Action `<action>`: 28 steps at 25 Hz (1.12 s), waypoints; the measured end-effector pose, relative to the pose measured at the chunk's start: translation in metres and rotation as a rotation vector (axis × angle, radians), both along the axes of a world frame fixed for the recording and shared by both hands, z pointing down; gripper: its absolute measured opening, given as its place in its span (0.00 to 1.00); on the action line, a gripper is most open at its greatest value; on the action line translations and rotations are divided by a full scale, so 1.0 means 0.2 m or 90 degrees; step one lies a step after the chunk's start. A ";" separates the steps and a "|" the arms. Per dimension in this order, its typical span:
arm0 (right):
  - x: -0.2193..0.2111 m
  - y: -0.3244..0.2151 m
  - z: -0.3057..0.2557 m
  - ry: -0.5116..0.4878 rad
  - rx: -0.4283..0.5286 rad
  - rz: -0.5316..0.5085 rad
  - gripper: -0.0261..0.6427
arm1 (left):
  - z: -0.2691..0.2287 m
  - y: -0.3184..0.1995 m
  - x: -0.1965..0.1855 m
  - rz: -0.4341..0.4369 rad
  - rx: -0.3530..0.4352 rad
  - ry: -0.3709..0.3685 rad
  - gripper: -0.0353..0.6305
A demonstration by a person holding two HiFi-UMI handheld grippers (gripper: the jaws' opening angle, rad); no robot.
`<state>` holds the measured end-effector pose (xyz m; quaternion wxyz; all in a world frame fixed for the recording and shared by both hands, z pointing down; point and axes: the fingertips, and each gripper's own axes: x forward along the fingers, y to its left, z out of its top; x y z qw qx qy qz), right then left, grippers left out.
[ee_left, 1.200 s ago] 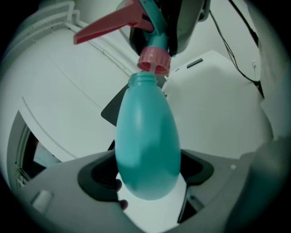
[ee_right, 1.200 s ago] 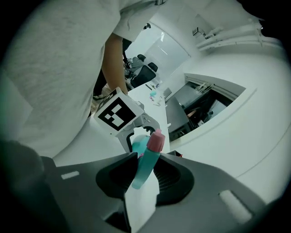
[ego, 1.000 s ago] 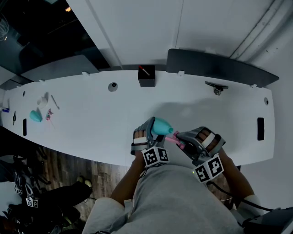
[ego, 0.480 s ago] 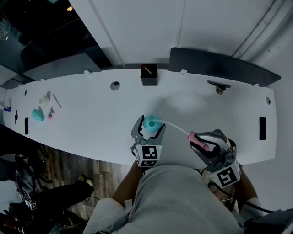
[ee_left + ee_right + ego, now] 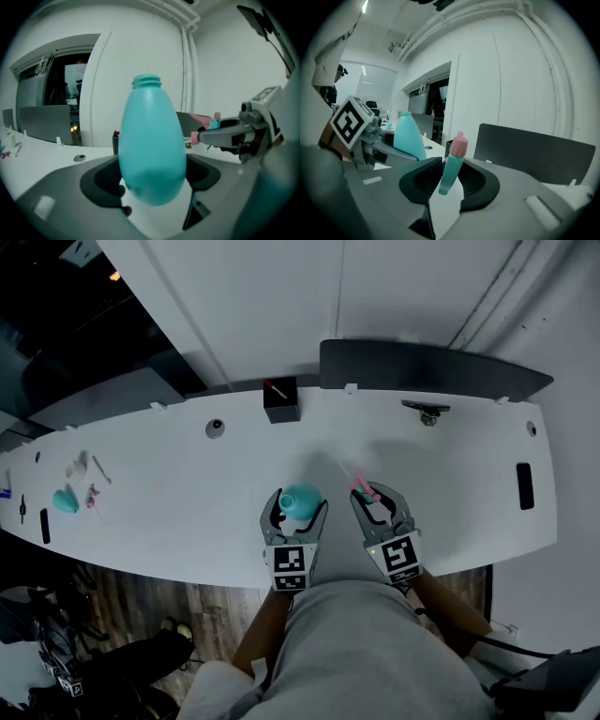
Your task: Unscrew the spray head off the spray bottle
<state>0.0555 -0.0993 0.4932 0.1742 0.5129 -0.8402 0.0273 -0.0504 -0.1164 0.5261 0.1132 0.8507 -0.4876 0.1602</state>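
Note:
The teal spray bottle (image 5: 302, 498) stands upright between the jaws of my left gripper (image 5: 296, 505), which is shut on its body. In the left gripper view the bottle (image 5: 151, 154) fills the middle, and its threaded neck is bare at the top. The teal and pink spray head (image 5: 364, 489) is off the bottle and held in my right gripper (image 5: 376, 499), just right of the bottle. In the right gripper view the spray head (image 5: 452, 168) sits pinched between the dark pads, pink tip up, with the bottle (image 5: 408, 138) to its left.
The white table (image 5: 169, 484) runs left to right. A black box (image 5: 280, 399), a round fitting (image 5: 216, 428) and a clamp (image 5: 425, 412) sit along its far edge. A dark panel (image 5: 431, 371) stands behind. Small items, one of them teal (image 5: 65, 500), lie far left.
The spray head was at the bottle's neck, then drawn off to the right with its tube trailing. Now the right gripper has come back beside the bottle, which has turned upright.

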 end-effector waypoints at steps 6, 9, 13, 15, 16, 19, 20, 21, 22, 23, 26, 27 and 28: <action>-0.07 -0.03 -0.01 -0.010 0.002 0.043 0.20 | -0.01 0.04 0.00 0.017 -0.018 0.012 0.65; -0.10 -0.03 -0.03 -0.010 -0.002 0.061 0.20 | -0.02 0.06 -0.02 0.023 -0.024 0.013 0.65; -0.10 0.00 -0.02 -0.007 -0.008 0.092 0.20 | -0.01 0.09 -0.05 0.044 -0.028 0.014 0.65; -0.09 0.02 0.00 -0.005 -0.013 0.111 0.20 | 0.02 0.10 -0.05 0.059 -0.035 0.014 0.65; -0.07 0.04 0.01 -0.004 -0.017 0.120 0.20 | 0.03 0.11 -0.05 0.067 -0.040 0.013 0.65; -0.03 0.12 0.03 -0.010 -0.033 0.144 0.20 | 0.06 0.16 -0.03 0.085 -0.052 0.010 0.65; -0.02 0.15 0.04 -0.014 -0.036 0.148 0.20 | 0.07 0.18 -0.03 0.087 -0.054 0.009 0.65; -0.01 0.18 0.04 -0.017 -0.037 0.149 0.20 | 0.08 0.21 -0.01 0.088 -0.055 0.008 0.65; 0.00 0.22 0.04 -0.021 -0.037 0.146 0.20 | 0.07 0.24 0.00 0.087 -0.055 0.008 0.65; 0.00 0.25 0.04 -0.025 -0.035 0.142 0.20 | 0.07 0.27 0.02 0.085 -0.053 0.006 0.65; 0.03 0.32 0.02 -0.036 -0.026 0.127 0.20 | 0.04 0.34 0.07 0.078 -0.040 -0.004 0.65; 0.05 0.34 0.01 -0.040 -0.022 0.123 0.20 | 0.03 0.37 0.09 0.073 -0.038 -0.006 0.65; 0.06 0.37 0.00 -0.043 -0.019 0.120 0.20 | 0.03 0.40 0.10 0.067 -0.037 -0.005 0.65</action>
